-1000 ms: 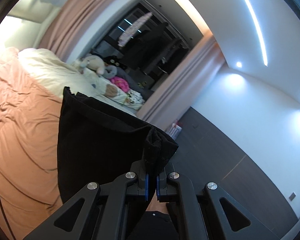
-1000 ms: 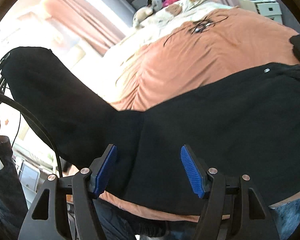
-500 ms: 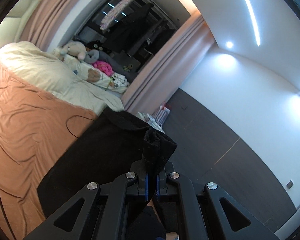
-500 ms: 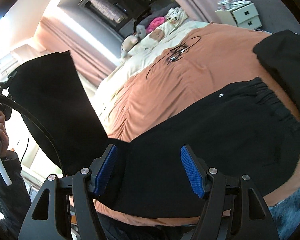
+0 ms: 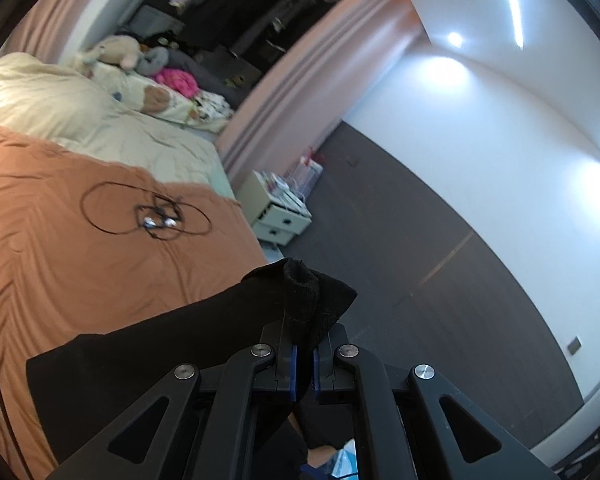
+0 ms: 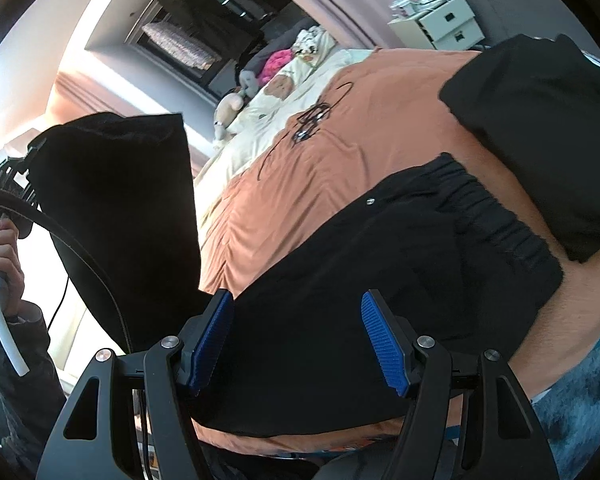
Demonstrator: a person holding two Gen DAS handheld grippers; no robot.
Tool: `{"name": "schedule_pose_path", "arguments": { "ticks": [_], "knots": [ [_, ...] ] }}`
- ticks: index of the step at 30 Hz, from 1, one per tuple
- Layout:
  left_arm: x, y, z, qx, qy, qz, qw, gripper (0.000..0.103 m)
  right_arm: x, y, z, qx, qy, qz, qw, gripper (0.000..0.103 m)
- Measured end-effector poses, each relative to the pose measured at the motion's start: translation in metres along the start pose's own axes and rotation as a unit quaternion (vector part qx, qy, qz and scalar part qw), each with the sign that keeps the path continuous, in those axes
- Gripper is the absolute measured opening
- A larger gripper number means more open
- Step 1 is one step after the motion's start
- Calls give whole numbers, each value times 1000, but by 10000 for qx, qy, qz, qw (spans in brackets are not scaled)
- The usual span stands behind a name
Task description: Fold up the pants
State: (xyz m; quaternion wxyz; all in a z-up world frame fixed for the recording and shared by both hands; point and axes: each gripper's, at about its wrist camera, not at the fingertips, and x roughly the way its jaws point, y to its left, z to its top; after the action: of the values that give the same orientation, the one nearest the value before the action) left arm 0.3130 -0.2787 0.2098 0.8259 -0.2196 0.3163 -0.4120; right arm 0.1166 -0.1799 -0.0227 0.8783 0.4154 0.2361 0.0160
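Note:
Black pants [image 6: 380, 264] lie on the orange bedspread [image 6: 340, 152], their elastic waistband [image 6: 496, 216] toward the right. One leg end [image 6: 120, 184] is lifted high at the left of the right wrist view. My left gripper [image 5: 305, 354] is shut on that bunched black cuff [image 5: 308, 300], and the leg [image 5: 148, 360] trails down to the left. My right gripper [image 6: 296, 340] hovers open over the pants' middle, nothing between its blue pads [image 6: 382, 344].
A second black garment [image 6: 540, 136] lies folded at the bed's right edge. A tangled black cable [image 5: 148, 216] rests on the bedspread. Pillows and soft toys [image 5: 140, 64] sit at the head. A white drawer unit [image 5: 276, 216] stands beside the bed. A person's hand [image 6: 2, 256] grips the left handle.
My left gripper has swung across the bed with the cuff, so the leg now hangs lower and more bedspread shows. The right gripper has shifted, and the waistband has come into its view.

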Motion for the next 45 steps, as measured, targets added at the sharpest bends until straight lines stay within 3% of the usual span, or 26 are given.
{"name": "schedule_pose_path", "arguments": {
  "ticks": [6,16,24,32,36,39,41,43,45],
  "knots": [
    [39,-14,-24,100,449,-171,9988,5,-7,-13,2,187,-33,-120,9997,65],
    [96,37,-84,-322,1049,166,9938,5,-13,-14,-4,258,87,-217,9994,65],
    [117,62,-138,-437,1586,221,9861,5,-13,-12,2,306,198,-204,9991,65],
    [103,82,-195,-398,2259,318,9728,6,-11,-8,5,343,280,-102,9990,65],
    [86,97,-220,-272,2640,635,9620,16,-1,-8,-2,486,433,-11,9979,67],
    [72,109,-234,-287,2824,794,9556,30,5,-9,-8,639,489,18,9968,72],
    [59,114,-239,-285,2834,782,9554,38,10,-10,-9,732,525,89,9959,74],
    [46,121,-240,-339,2806,717,9565,58,16,-10,-10,824,583,145,9948,77],
    [31,128,-239,-376,2716,698,9591,64,23,-11,-8,933,636,240,9933,79]
  ]
}}
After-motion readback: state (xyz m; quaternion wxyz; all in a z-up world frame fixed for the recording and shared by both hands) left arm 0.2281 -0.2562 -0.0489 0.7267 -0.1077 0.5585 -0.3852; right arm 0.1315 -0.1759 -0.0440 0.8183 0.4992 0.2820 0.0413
